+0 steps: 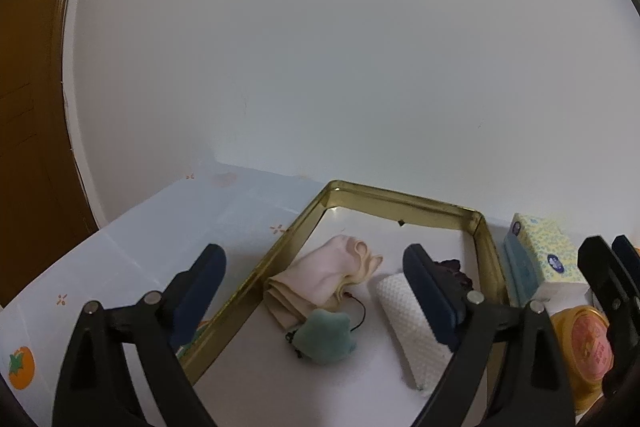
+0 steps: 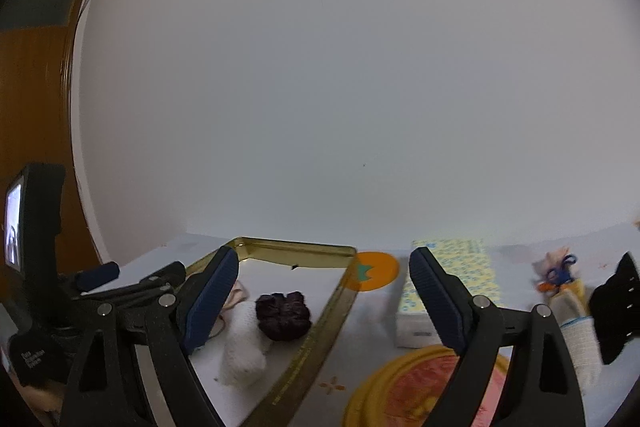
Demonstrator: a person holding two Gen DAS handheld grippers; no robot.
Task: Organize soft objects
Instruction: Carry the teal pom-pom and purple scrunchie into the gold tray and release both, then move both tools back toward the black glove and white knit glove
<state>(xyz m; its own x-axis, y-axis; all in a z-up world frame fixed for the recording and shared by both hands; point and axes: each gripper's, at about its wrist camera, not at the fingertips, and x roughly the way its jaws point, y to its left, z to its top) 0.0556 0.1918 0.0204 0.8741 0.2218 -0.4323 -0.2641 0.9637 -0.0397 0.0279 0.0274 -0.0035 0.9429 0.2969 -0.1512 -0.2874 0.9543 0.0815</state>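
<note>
A gold-rimmed tin tray point(image 1: 288, 239) holds a folded cream cloth point(image 1: 320, 279), a teal plush toy point(image 1: 326, 337), a rolled white textured towel point(image 1: 412, 327) and a dark maroon scrunchie point(image 1: 456, 271). My left gripper point(image 1: 316, 287) is open and empty above the tray. In the right wrist view the tray point(image 2: 320, 339), scrunchie point(image 2: 283, 315) and white towel point(image 2: 244, 351) sit at lower left. My right gripper point(image 2: 324, 291) is open and empty, above the tray's right rim.
A yellow-blue tissue pack point(image 1: 544, 259) point(image 2: 452, 279) and a round yellow-pink lid point(image 1: 588, 347) point(image 2: 416, 391) lie right of the tray. A small bundle with blue thread point(image 2: 560, 271) lies far right. The tablecloth has orange fruit prints point(image 2: 376, 271). A white wall stands behind.
</note>
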